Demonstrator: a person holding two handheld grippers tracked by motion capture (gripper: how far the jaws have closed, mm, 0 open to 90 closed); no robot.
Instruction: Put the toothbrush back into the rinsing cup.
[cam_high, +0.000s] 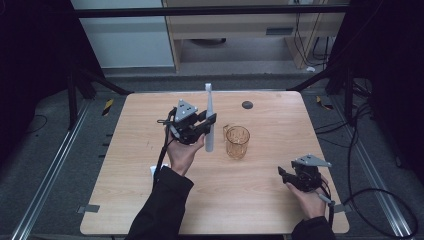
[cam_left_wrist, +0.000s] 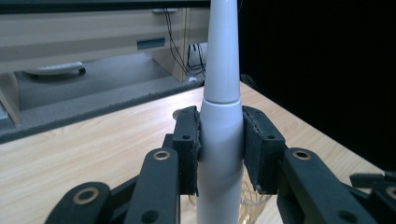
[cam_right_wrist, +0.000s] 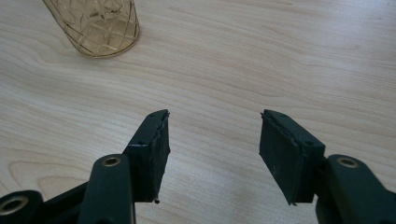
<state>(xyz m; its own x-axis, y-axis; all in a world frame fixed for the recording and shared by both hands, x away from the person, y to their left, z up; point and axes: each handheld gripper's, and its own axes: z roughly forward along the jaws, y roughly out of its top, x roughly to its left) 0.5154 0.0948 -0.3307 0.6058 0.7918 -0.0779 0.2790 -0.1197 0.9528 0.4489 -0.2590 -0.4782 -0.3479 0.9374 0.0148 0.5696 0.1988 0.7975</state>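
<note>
White electric toothbrush (cam_high: 209, 117) stands upright, clamped in the left gripper (cam_left_wrist: 219, 144) fingers beside the amber cup (cam_high: 237, 142) — right gripper (cam_right_wrist: 212, 154) fingers wide, empty; next, probably lowering it inside.

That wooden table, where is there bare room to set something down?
The light wooden table is bare along its left side and across the near edge between the two sleeves. The far right corner, past the small dark round disc, is free too. The middle is crowded around the amber patterned glass mug.
</note>
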